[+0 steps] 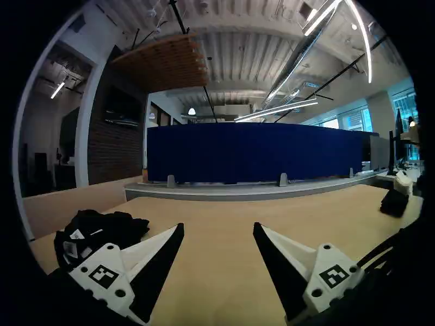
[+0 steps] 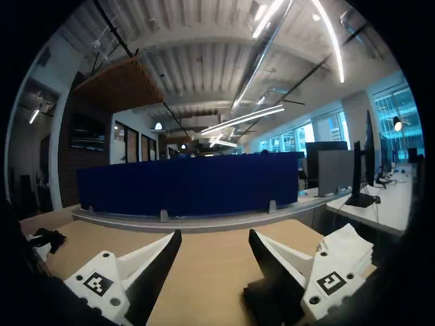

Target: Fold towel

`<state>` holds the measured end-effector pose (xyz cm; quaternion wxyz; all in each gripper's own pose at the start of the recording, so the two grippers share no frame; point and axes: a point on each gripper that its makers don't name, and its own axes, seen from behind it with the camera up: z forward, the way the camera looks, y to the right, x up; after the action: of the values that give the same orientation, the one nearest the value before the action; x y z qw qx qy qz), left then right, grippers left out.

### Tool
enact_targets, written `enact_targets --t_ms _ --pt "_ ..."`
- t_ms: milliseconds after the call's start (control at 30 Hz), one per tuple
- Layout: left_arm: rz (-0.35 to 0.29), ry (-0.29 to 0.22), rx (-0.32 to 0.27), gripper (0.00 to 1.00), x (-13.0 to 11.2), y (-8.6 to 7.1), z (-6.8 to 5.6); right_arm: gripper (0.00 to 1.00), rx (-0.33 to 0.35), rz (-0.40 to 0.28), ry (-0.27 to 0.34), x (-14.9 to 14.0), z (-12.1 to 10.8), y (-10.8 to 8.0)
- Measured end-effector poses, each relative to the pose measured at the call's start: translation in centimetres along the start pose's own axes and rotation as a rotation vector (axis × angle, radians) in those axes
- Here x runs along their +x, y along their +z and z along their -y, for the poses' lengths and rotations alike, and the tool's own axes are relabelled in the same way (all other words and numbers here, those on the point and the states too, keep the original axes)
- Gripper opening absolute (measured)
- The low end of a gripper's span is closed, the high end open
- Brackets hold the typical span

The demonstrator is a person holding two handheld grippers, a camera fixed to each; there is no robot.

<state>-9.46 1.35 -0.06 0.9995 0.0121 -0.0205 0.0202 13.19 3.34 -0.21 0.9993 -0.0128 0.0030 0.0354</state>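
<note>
While I look through the left gripper view, my left hand-held gripper (image 1: 218,225) is wide open and holds nothing. Bare worktop (image 1: 228,255) shows between its fingers (image 1: 157,255). A dark towel (image 1: 100,228) lies in a crumpled heap near the worktop's side edge, just beside one finger. It is not folded yet, so I think the job has hardly begun for this one. Far off, by the other side edge, sits a dark bundle (image 1: 393,202) with a white lump (image 1: 403,182) on top. A blue wall (image 1: 255,152) stands along the back edge.

In the right gripper view, my right hand-held gripper (image 2: 215,232) is wide open too and holds nothing. A white stack (image 2: 348,242) sits near a corner of the worktop. It looks neatly folded, so maybe some folding is done. A dark flat pile (image 2: 260,296) lies just beside it.

Each finger has a black and white square marker (image 1: 103,275), but no words. Small white tags (image 1: 76,234) on the dark towel are too small to read.
</note>
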Motion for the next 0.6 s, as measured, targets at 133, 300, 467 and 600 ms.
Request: enact_targets --t_ms 133,300,467,600 --pt "0.0 0.0 0.0 0.94 0.0 0.0 0.0 0.96 0.004 0.005 0.013 -2.4 -0.5 0.2" --pt "0.0 0.0 0.0 0.94 0.0 0.0 0.1 0.96 0.019 0.017 0.028 -5.3 -0.7 0.5" --pt "0.0 0.0 0.0 0.94 0.0 0.0 0.1 0.96 0.012 0.01 0.038 -7.4 -1.2 0.7" --pt "0.0 0.0 0.0 0.94 0.0 0.0 0.1 0.96 0.004 -0.003 0.024 -8.5 -1.3 0.8"
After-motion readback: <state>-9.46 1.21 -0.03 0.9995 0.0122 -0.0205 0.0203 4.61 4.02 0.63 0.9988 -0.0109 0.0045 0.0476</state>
